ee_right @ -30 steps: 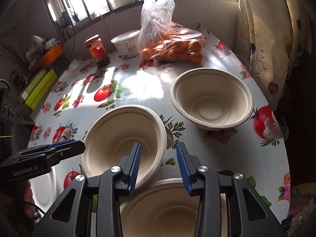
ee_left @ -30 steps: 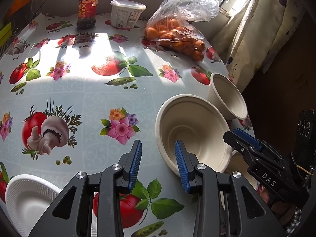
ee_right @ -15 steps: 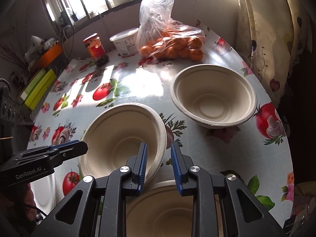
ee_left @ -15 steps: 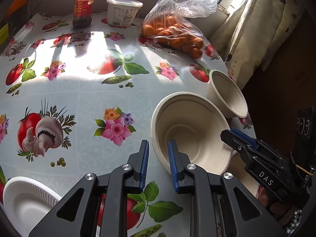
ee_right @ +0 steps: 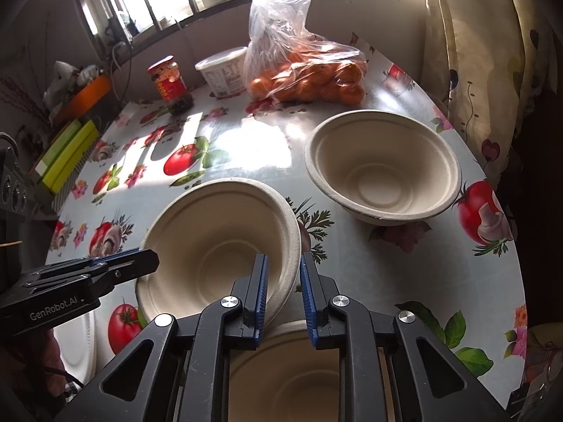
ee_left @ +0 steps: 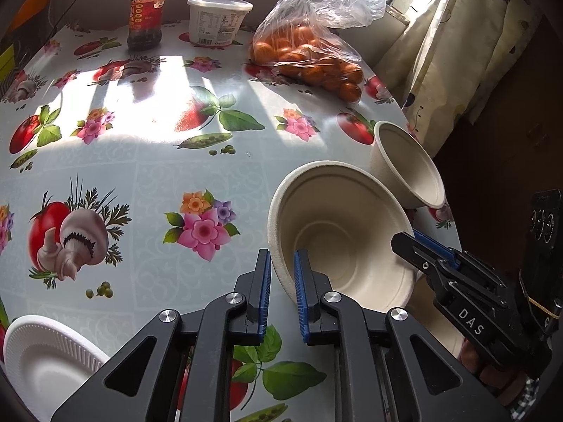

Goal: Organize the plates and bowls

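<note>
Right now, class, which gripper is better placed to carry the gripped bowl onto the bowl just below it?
Right gripper: both clamp the bowl's rim, but the lower bowl lies directly beneath it.

Beige bowls, white ribbed plate, tablecloth with tomatoes and flowers, red-labelled jar, fruit seemingly orange

Both grippers have closed from open onto the same beige pulp bowl. The left gripper now clamps its near-left rim; the right gripper clamps the opposite rim. The bowl sits tilted, held from both sides.
</note>
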